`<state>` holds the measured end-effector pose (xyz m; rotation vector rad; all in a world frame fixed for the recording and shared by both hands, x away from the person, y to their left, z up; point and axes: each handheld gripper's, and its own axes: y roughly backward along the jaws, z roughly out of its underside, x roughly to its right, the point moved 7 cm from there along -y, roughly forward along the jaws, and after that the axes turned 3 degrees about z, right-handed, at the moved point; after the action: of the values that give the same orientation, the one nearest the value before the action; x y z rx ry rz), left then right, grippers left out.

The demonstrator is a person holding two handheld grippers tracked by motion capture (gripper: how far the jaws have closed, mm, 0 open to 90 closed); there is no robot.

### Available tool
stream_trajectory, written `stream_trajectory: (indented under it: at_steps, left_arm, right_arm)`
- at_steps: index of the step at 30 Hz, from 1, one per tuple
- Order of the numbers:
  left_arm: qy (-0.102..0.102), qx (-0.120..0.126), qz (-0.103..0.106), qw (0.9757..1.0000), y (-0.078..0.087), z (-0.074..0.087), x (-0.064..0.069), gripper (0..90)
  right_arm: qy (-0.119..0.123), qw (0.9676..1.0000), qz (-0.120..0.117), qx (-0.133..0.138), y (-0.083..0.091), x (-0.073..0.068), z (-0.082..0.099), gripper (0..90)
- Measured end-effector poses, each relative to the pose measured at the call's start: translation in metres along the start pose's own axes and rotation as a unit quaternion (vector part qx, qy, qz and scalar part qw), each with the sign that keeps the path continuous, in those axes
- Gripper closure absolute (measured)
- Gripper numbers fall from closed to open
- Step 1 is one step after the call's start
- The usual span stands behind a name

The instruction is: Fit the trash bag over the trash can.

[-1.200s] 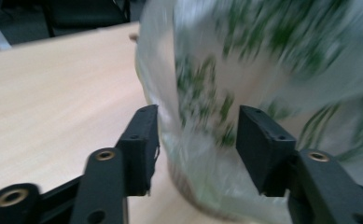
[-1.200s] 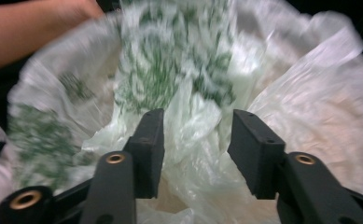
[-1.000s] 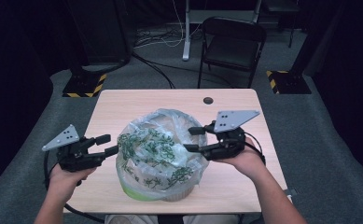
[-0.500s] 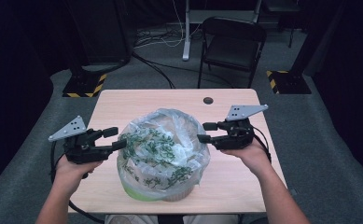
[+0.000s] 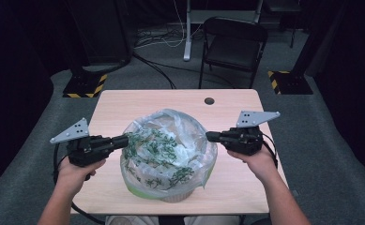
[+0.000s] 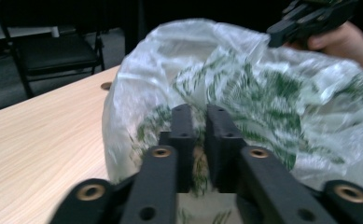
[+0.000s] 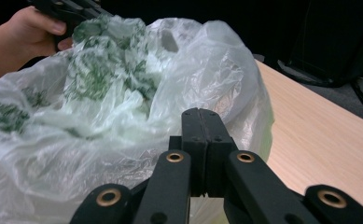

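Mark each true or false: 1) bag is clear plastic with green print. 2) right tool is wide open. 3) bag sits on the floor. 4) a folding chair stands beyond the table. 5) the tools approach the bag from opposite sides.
1) True: the plastic bag is translucent with green print.
2) False: the right tool has its jaws pressed together, having just closed at the bag's edge.
3) False: it sits on the wooden table.
4) True: a dark chair stands behind it.
5) True: the left tool is opposite the right.
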<state>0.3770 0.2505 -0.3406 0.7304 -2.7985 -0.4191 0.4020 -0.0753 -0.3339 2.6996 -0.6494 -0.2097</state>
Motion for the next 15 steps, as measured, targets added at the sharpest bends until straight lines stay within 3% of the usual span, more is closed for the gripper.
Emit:
stream_trajectory:
  at_steps: [2,7,15]
  left_arm:
    - [-0.008,-0.011,-0.003,0.9999,-0.002,0.004,0.001,89.6]
    - [-0.002,-0.005,0.0,1.0,-0.002,0.007,0.0,89.9]
    - [0.004,-0.009,0.003,1.0,-0.002,0.015,-0.001,90.0]
  right_arm:
    - [-0.001,1.0,-0.002,-0.001,0.003,-0.002,0.005,89.9]
    - [-0.002,0.9999,-0.003,-0.011,0.006,-0.002,0.018,90.0]
    - [-0.032,0.999,0.001,-0.031,-0.004,0.009,0.046,90.0]
